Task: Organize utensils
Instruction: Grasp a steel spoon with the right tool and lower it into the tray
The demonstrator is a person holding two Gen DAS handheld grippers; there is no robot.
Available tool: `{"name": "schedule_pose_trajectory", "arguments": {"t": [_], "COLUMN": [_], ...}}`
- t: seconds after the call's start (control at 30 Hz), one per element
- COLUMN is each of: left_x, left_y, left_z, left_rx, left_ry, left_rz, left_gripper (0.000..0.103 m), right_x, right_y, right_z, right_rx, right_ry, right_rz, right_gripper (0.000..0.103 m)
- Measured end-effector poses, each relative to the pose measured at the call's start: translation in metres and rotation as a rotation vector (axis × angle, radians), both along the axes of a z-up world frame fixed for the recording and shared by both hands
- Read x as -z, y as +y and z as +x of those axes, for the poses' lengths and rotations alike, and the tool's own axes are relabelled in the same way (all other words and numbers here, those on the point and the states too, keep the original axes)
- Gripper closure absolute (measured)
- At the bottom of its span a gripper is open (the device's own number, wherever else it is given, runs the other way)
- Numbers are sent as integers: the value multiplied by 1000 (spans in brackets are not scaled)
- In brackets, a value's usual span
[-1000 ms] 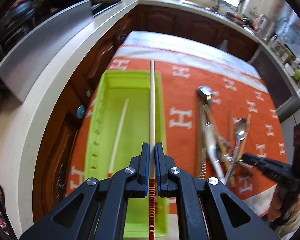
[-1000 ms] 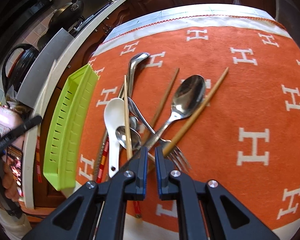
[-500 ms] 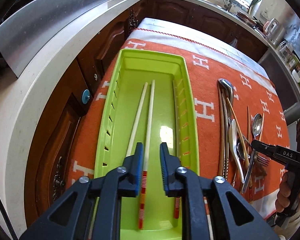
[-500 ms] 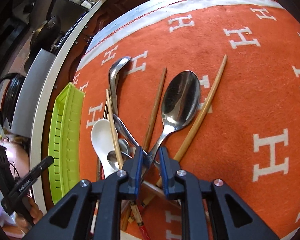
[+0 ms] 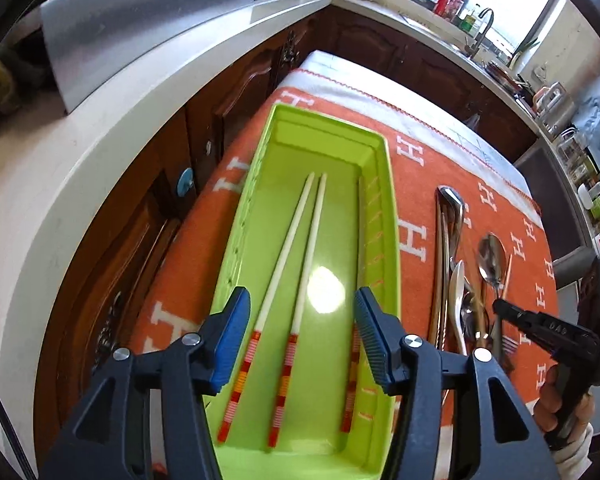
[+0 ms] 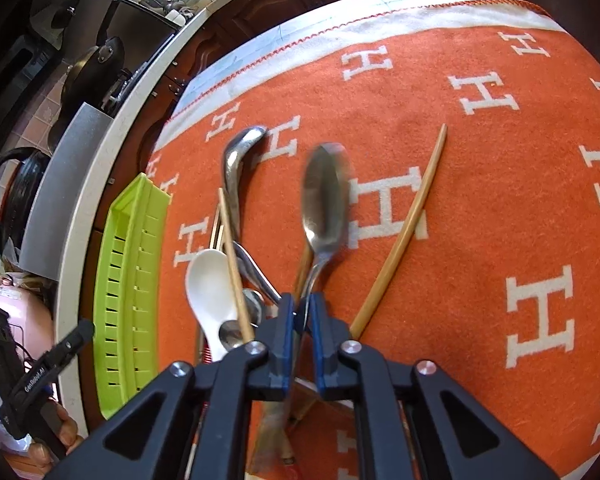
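In the left wrist view, two white chopsticks with red-striped ends (image 5: 312, 240) lie side by side in the green tray (image 5: 384, 184). My left gripper (image 5: 302, 320) hangs just above their striped ends. Its jaws are opening and the pads touch neither stick. In the right wrist view, my right gripper (image 6: 302, 312) is shut on the thin handle of a metal spoon (image 6: 326, 192), whose bowl is blurred and points away over the orange cloth. Under and beside it lie a white ceramic spoon (image 6: 210, 284), a bent metal ladle (image 6: 236, 168) and bamboo chopsticks (image 6: 404, 232).
The orange cloth (image 6: 480, 160) with white H marks covers the table. The tray (image 6: 128, 300) sits along its left edge, next to a white counter (image 5: 100, 140) and dark wooden cabinets. The utensil pile (image 5: 460, 280) lies right of the tray, with the right gripper (image 5: 504, 310) over it.
The left gripper lowered its chopstick into the tray beside the first one, let go and spread its jaws. The right gripper closed on the metal spoon's handle, and the spoon has shifted.
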State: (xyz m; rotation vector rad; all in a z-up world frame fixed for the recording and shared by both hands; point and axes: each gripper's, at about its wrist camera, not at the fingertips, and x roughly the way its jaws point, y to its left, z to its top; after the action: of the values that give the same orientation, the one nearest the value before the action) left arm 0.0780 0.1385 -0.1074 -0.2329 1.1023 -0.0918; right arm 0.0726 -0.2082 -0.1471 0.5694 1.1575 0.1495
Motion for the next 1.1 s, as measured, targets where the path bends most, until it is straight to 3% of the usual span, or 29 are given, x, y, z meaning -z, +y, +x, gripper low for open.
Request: {"name": "schedule_pose_trajectory", "arguments": {"t": [0.13,0.2,0.3,0.43,0.77,0.93,1.1], "left_x": [0,0,0,-4,-18,-24,-24], "left_y": [-1,-1,0,-2,17,36,51], "left_z": [-6,-9,-11,-15,-30,-35,-37], "left_rx": [-14,-15,-14,-12,-69,-134,-161], "left_ry": [7,6,8,-12,-62,-88,-76], "left_rz": [94,101,111,145,182,223,211], "left_gripper": [49,47,33,33,27,25,23], "right_x": [-8,-11,-20,-38,-76,-72,-57], "right_y": [3,4,8,24,128,170,195], "right_z": [-1,-1,-2,-3,13,27,37], "right_rx": [-7,-4,-9,-47,-270,-292,-273], "right_ry": [-1,4,-2,-26,-60,-42,-14], "right_rz": [21,41,58,73,51,32,-13], "right_gripper": [101,101,101,101,101,101,101]}}
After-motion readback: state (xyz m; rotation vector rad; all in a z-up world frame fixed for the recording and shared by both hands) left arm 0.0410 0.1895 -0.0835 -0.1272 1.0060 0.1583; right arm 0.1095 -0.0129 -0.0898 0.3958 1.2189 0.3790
